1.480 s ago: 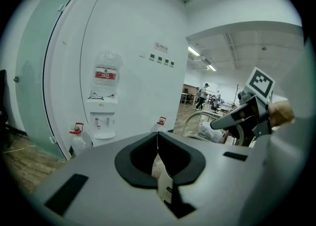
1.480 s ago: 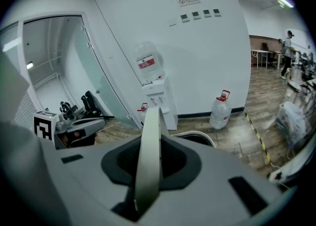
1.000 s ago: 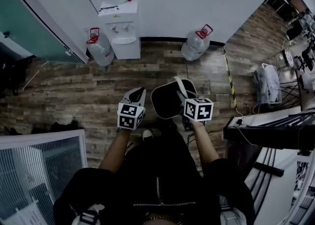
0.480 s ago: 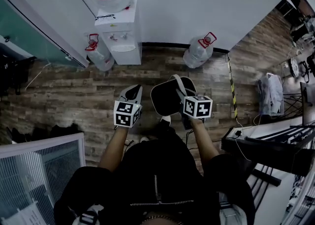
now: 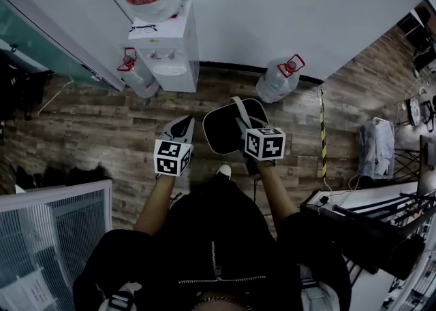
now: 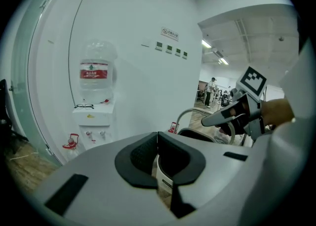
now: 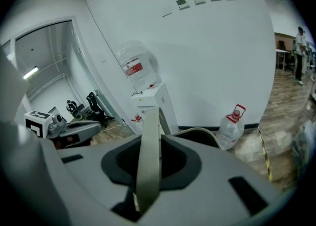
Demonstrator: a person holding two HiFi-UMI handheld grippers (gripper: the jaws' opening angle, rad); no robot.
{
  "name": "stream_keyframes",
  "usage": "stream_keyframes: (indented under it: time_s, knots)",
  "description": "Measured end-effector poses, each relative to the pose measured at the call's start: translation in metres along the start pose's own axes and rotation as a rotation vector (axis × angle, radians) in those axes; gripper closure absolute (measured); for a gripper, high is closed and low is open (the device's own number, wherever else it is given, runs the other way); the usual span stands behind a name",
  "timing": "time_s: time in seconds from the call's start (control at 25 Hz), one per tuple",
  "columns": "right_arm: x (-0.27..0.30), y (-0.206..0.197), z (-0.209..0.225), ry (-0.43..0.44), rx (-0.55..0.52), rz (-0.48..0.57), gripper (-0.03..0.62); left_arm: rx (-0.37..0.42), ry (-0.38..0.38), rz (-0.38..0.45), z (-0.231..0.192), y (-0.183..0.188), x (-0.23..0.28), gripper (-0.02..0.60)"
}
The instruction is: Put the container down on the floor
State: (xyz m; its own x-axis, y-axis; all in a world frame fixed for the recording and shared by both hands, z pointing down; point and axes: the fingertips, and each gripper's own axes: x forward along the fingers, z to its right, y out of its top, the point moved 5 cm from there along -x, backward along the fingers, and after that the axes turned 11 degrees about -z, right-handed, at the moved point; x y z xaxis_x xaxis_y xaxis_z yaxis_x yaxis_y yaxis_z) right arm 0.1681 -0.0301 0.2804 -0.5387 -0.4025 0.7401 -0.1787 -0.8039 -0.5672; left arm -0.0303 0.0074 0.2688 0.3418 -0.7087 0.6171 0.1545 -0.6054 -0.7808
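Note:
A dark round container (image 5: 221, 131) with a pale bail handle (image 5: 238, 111) hangs above the wooden floor, in front of the person's legs. My right gripper (image 5: 244, 126) is shut on that handle; in the right gripper view the handle strap (image 7: 148, 160) runs up between the pads, with the container's rim (image 7: 200, 133) just beyond. My left gripper (image 5: 184, 126) is level with it at the left, apart from the container, its pads (image 6: 148, 148) meeting with nothing between them. From the left gripper view the right gripper (image 6: 219, 117) and the handle (image 6: 183, 116) show at the right.
A white water dispenser (image 5: 167, 51) with a bottle on top stands against the wall ahead. Water bottles (image 5: 139, 79) (image 5: 278, 79) sit on the floor either side of it. A yellow-black strip (image 5: 323, 133) runs along the floor at right, a dark desk (image 5: 368, 218) nearer, a glass cabinet (image 5: 54, 228) at left.
The person has stepped nearer the wall and dispenser. Both grippers and the hanging container have shifted slightly left in the head view; the grip on the handle is unchanged.

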Motion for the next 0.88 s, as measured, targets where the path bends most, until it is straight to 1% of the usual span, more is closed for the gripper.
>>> stream_keyframes:
  time_s: [0.16, 0.44, 0.68, 0.88]
  knots:
    - [0.008, 0.014, 0.014, 0.020, -0.015, -0.002, 0.519, 0.000, 0.034, 0.034, 0.001, 0.015, 0.009, 0.566]
    - [0.021, 0.026, 0.032, 0.030, 0.012, -0.012, 0.517, -0.019, 0.067, 0.014, -0.004, 0.023, 0.016, 0.566]
    - [0.027, 0.034, 0.040, 0.023, 0.033, -0.017, 0.517, -0.034, 0.064, 0.012, -0.012, 0.028, 0.027, 0.566]
    - [0.039, 0.044, 0.046, 0.016, 0.057, -0.029, 0.517, -0.033, 0.032, 0.011, -0.022, 0.038, 0.049, 0.566]
